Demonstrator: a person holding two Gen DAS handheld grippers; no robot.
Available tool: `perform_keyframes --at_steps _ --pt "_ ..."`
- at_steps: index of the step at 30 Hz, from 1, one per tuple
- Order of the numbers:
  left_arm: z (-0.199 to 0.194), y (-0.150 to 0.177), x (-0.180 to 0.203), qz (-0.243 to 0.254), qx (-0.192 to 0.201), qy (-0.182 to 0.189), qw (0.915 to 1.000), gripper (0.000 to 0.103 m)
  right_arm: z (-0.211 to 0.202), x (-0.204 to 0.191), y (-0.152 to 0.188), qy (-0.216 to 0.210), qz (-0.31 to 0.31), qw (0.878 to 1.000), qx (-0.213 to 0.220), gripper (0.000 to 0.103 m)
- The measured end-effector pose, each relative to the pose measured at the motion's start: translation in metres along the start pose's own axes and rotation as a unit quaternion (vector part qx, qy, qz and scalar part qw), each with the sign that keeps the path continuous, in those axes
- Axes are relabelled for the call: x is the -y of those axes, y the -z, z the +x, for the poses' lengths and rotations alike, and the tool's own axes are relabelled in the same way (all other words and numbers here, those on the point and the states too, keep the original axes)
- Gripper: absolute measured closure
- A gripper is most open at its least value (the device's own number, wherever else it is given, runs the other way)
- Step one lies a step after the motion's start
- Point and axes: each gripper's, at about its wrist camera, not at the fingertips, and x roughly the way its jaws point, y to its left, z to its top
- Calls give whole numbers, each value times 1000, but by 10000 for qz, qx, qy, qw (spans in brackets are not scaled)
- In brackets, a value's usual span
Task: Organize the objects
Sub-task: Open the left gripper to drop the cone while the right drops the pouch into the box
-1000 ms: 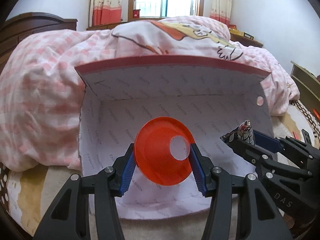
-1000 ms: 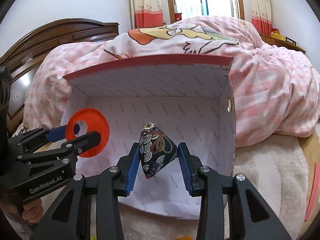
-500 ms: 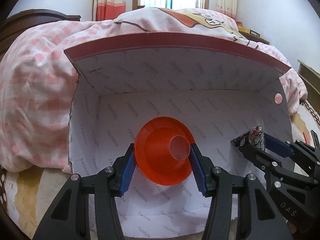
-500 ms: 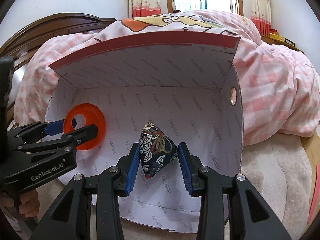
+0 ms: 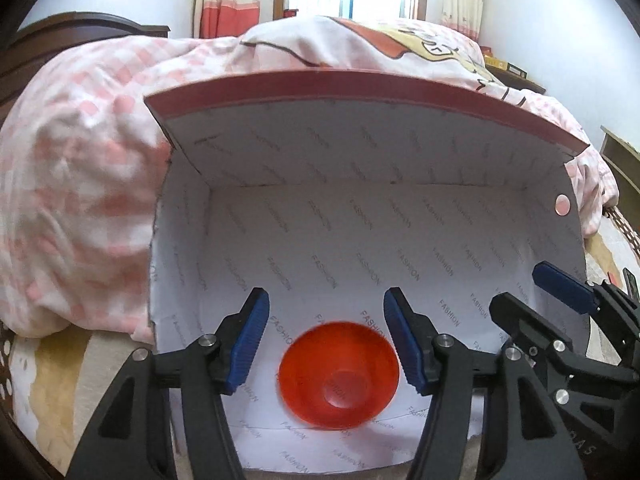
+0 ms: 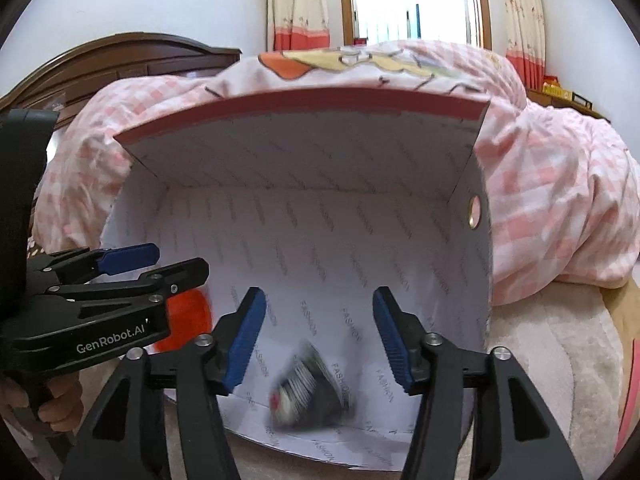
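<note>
Inside the open white cardboard box [image 5: 400, 248] printed with the word FASHION, which lies on the bed with its red-edged lid [image 5: 360, 88] standing up behind it, both task objects are now free of the tools. The orange plastic funnel [image 5: 339, 376] rests on the box floor, wide mouth up, directly below and between the blue pads of the left gripper [image 5: 323, 338]. The jaws of this gripper have just been opening; they stand wide apart and hold nothing, and the pads do not touch the funnel.

The right gripper [image 6: 317, 338] has also just been opening, and nothing is between its pads. The small dark patterned cloth pouch [image 6: 312, 388] appears as a blur below the jaws, near the front edge of the box floor; I judge it is dropping or has only just landed, so I cannot tell which way its long axis lies. In the right wrist view the funnel [image 6: 188, 316] is to the left, partly hidden behind the left tool.

Each object lies straight under its own gripper, so each hand is the nearer one to its own thing. The pink checked quilt [image 6: 560, 200] lies just behind and beside the box. Probably the next move is only to draw both hands back from the box.
</note>
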Motion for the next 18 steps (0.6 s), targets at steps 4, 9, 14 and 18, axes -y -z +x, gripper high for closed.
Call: perform_keyframes --at_steps 4,9,14,18 --pt "-4 0 -2 -5 -12 -29 10000 42 -3 3 0 -51 116 9999 -14 44" --pt "-13 -1 1 -20 21 -48 10000 42 -12 2 -2 -154 217 9996 -14 44" --pt "-32 -5 5 7 73 -12 10000 42 -29 1 -3 -399 281 9988 5 44" --pt "-47 -3 9 46 90 47 9999 42 -42 -2 0 -568 334 9978 -34 44"
